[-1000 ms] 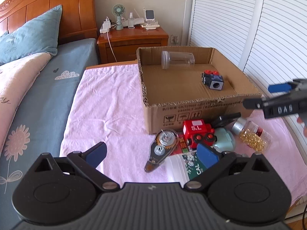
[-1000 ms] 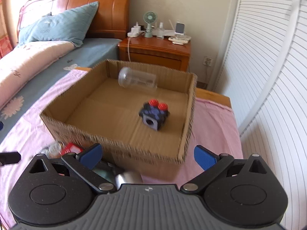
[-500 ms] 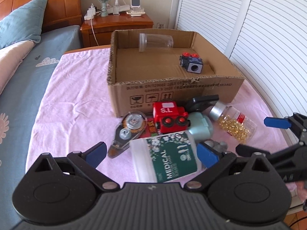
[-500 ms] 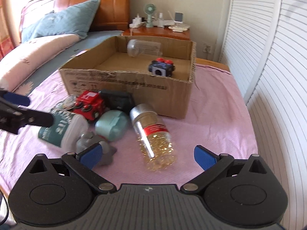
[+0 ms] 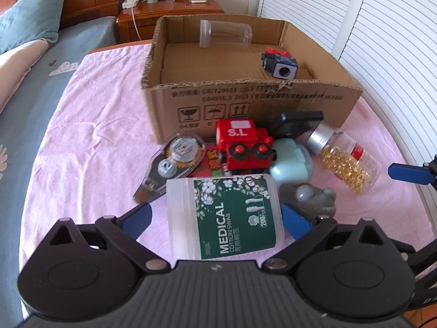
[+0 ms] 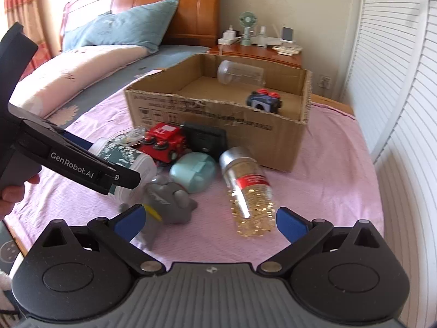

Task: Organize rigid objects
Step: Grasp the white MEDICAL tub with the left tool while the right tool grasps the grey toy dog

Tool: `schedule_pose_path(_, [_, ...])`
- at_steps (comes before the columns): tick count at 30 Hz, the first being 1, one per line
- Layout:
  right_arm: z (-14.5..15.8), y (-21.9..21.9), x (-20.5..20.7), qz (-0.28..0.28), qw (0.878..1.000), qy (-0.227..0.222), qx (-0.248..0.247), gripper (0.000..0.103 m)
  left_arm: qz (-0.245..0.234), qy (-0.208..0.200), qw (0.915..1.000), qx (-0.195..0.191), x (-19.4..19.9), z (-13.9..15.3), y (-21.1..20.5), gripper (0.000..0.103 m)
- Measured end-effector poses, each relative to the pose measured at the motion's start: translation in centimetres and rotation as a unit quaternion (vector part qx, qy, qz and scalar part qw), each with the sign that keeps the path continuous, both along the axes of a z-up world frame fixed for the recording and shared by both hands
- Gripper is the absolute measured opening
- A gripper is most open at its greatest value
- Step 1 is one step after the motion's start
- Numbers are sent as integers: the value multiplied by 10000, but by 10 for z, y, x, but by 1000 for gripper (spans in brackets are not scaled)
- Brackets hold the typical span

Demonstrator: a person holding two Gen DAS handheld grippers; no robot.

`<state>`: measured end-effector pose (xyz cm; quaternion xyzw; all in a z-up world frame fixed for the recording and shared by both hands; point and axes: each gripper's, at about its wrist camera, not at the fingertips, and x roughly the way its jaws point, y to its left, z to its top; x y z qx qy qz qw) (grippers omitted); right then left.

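Within the last second both tools had descended from the cardboard box point(image 5: 245, 101); the left tool point(image 5: 215, 218), spread apart, straddled the swab jar point(image 5: 224, 216), the right tool point(image 6: 209, 220) spread over the capsule bottle point(image 6: 248, 191), so pickup appeared imminent.

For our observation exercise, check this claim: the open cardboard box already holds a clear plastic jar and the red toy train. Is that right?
Not quite. Per the left wrist view, the cardboard box holds the clear plastic jar and a dark cube with red buttons; the red toy train lies outside, in front of it.
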<state>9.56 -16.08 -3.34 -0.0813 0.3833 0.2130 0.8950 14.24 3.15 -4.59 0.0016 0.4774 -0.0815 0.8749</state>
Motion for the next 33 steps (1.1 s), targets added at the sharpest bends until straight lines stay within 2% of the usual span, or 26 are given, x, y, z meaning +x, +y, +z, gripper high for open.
schedule_pose_path(4, [-2, 13, -1, 532, 9984, 159, 107, 103, 191, -21, 9997, 119, -9, 0, 15, 100])
schedule_pose_path(8, [-7, 37, 7, 1010, 9948, 51, -123, 103, 358, 8, 9993, 80, -14, -2, 25, 100])
schedule_pose_path(15, [-21, 59, 25, 1498, 9877, 338, -277, 103, 377, -46, 9993, -24, -21, -2, 30, 100])
schedule_pose_path(24, [-21, 55, -8, 1639, 9816, 933, -297, 103, 261, -129, 9994, -188, -21, -1, 35, 100])
schedule_pose_path(26, [-21, 56, -13, 1634, 9819, 853, -430, 103, 216, -155, 9994, -206, -21, -2, 35, 100])
schedule_pose_path(30, [-27, 55, -10, 1268, 9883, 534, -652, 103, 98, -267, 9992, -274, -25, -3, 35, 100])
schedule_pose_path(33, [-35, 52, -2, 1221, 9887, 514, -695, 103, -36, -397, 9989, -233, -28, -5, 31, 100])
